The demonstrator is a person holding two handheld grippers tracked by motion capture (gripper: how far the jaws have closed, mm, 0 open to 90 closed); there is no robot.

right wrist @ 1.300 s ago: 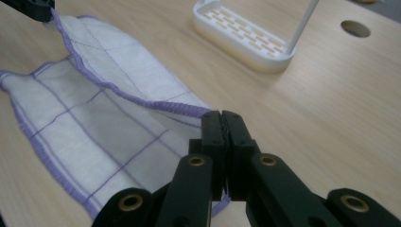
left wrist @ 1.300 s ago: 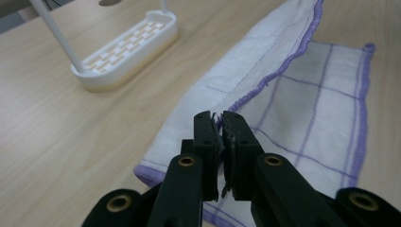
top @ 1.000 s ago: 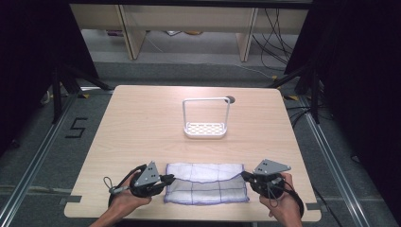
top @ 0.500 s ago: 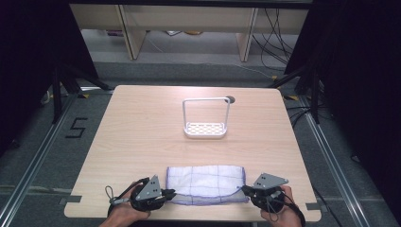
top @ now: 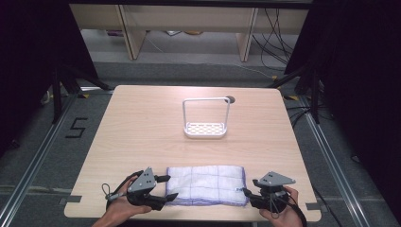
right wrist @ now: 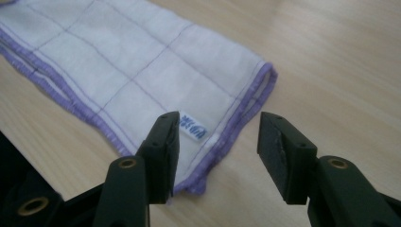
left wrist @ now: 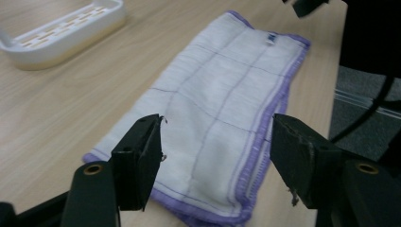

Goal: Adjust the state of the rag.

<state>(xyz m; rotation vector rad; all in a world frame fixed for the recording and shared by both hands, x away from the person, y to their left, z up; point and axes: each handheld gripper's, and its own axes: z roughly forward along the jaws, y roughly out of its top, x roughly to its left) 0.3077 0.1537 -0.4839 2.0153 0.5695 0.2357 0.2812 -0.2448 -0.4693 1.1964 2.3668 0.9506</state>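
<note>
A folded white cloth (top: 205, 184) with purple hems and thin grid lines lies flat near the table's front edge. My left gripper (top: 166, 187) sits at its left end. Its jaws have just been opening. In the left gripper view they straddle the end of the cloth (left wrist: 222, 94) without pressing on it, so the left gripper (left wrist: 217, 156) is open. My right gripper (top: 246, 192) sits at the cloth's right end, and its jaws have also just been opening. In the right gripper view the right gripper (right wrist: 220, 146) stands open over the cloth's (right wrist: 118, 71) labelled corner.
A small white slotted rack (top: 205, 127) with a tall wire handle stands at the middle of the wooden table (top: 137, 127), and its tray (left wrist: 61, 28) appears beyond the cloth. A dark round hole (top: 230, 100) lies behind it. The table's front edge is just under both hands.
Both hands have dropped toward the table's near edge. Both grippers were shut on the cloth's ends and have opened, letting go. The cloth has stayed in place.
</note>
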